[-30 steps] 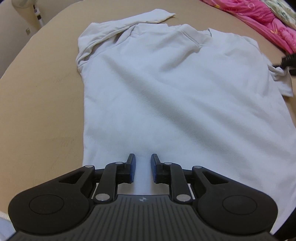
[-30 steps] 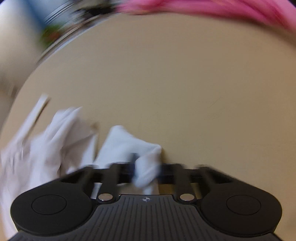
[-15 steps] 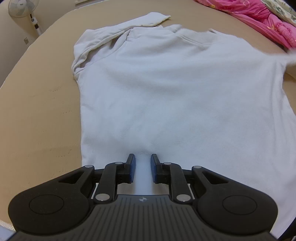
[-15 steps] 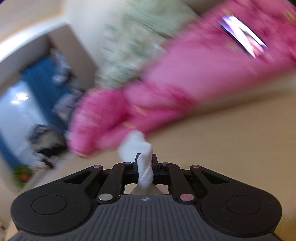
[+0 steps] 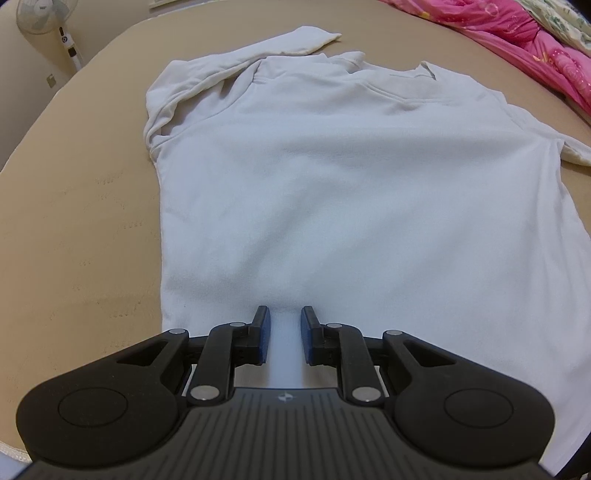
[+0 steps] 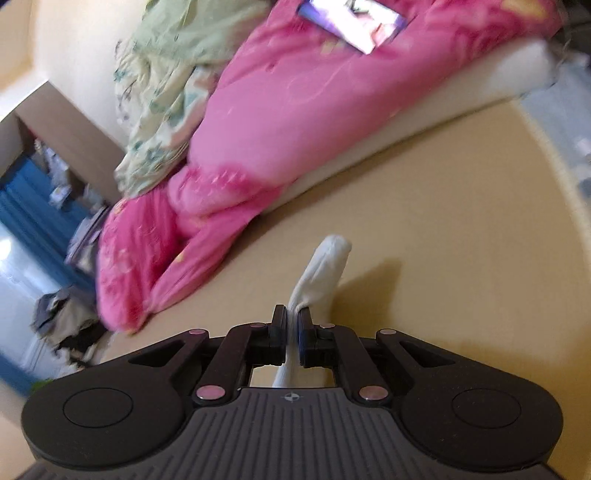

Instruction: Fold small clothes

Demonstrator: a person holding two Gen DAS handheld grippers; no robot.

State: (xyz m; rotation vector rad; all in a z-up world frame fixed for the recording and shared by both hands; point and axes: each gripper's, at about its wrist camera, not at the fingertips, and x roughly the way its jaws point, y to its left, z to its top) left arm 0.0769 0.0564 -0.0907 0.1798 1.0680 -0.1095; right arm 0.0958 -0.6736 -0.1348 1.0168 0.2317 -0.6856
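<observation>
The soft, limp white shirt [image 5: 369, 192] handles best by hems and cuffs: the right gripper [image 6: 291, 325] pinches its sleeve [image 6: 325, 266], while the left gripper [image 5: 283, 334], slightly parted, straddles hem fabric, grip unclear.

From my left camera the shirt [image 5: 369, 206] runs off the right edge, so I lose its right hem and most of the right sleeve; the gripper body hides its near edge. The fan [image 5: 40, 18] at far left is cut by the frame. My right view is smeared: the pink quilt [image 6: 295, 110], the bright screen [image 6: 354, 22] and the clutter [image 6: 62, 325] at left I can't make out.
</observation>
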